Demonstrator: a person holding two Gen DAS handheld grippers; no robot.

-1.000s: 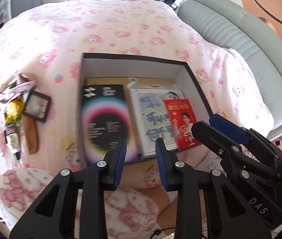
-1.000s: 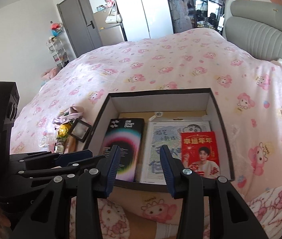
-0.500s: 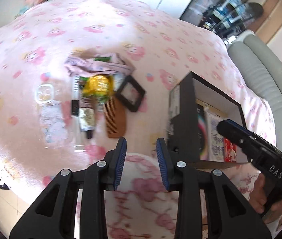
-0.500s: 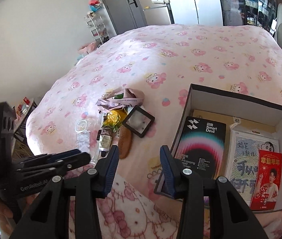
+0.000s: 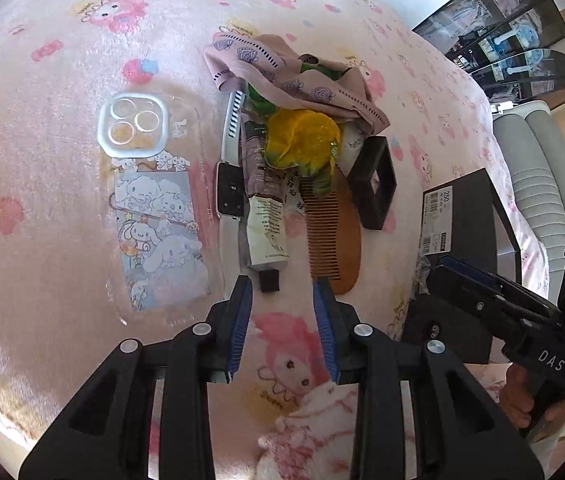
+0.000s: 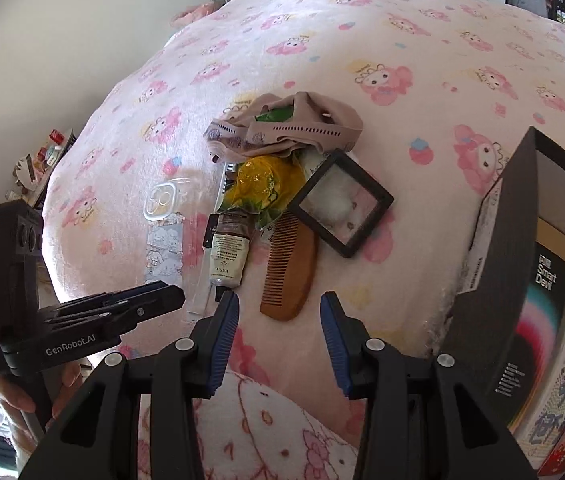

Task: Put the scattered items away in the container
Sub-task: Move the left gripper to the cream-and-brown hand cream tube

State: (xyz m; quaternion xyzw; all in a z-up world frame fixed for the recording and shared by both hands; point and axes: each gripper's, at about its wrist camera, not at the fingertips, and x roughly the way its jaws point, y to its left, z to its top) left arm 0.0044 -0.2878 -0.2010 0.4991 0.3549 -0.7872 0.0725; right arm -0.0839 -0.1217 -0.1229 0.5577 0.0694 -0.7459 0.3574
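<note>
Down at the lower centre of the left wrist view, the left gripper (image 5: 282, 292) hangs with its jaws released and nothing between them, just short of the black cap of a squeeze tube (image 5: 267, 232) lying on the pink cartoon-print bed (image 5: 62, 20). Beside the tube, a wooden comb (image 5: 332, 236) lies to its right and a white-strapped smartwatch (image 5: 229, 196) to its left, with a clear phone case (image 5: 150, 196) further left. Above them sit a crumpled yellow wrapper (image 5: 302, 140), a bunched pink cloth (image 5: 282, 72) and a small black square frame (image 5: 374, 184), the cloth partly covering something green that I cannot make out. In the right wrist view the right gripper (image 6: 280, 308) also has its jaws spread apart and empty, at the lower centre just below the comb's near end. At the right edge of that frame stands the black box (image 6: 498, 264), apart from the scattered pile, already holding a dark booklet (image 6: 542, 304) and other printed items.
</note>
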